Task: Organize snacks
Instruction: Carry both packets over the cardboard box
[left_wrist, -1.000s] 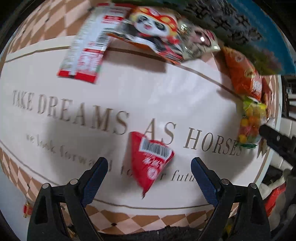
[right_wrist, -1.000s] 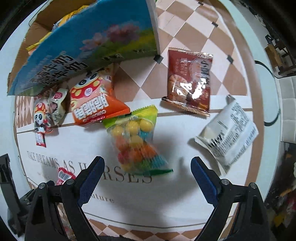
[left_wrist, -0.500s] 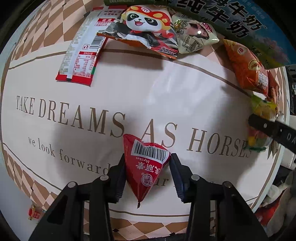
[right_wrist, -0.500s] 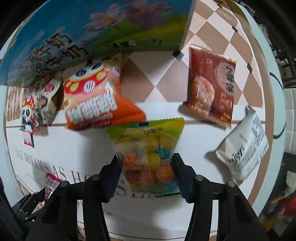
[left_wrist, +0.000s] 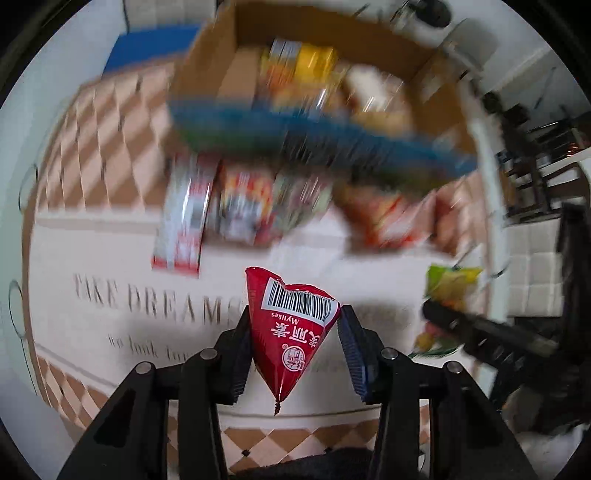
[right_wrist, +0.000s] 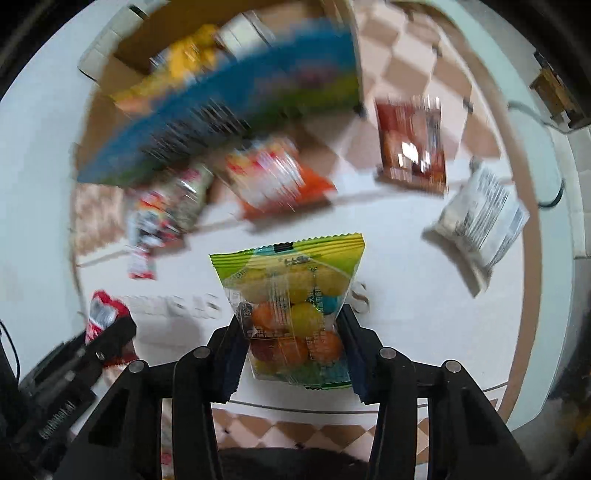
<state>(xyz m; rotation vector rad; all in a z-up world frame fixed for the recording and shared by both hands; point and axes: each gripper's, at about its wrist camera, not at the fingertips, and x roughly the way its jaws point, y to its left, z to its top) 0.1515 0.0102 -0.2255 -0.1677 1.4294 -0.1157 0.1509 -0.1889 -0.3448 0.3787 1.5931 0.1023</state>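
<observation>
My left gripper (left_wrist: 293, 349) is shut on a red triangular snack packet (left_wrist: 291, 325) with a barcode and holds it above the table mat. My right gripper (right_wrist: 291, 347) is shut on a clear bag of coloured candy balls (right_wrist: 291, 306) with a green top, also lifted off the mat. The open cardboard box (left_wrist: 332, 62) with a blue printed side stands at the back and holds several snacks; it also shows in the right wrist view (right_wrist: 229, 96). Each gripper appears at the edge of the other's view.
Snack packets lie in front of the box: a red-white strip (left_wrist: 183, 229), a panda pack (left_wrist: 243, 210), an orange pack (right_wrist: 277, 177), a brown-red pack (right_wrist: 410, 144) and a white pack (right_wrist: 480, 218). The mat (left_wrist: 110, 295) has printed lettering and a checkered border.
Both grippers closed on their packets, then lifted them off the mat. The views now tilt up toward the box, with motion blur.
</observation>
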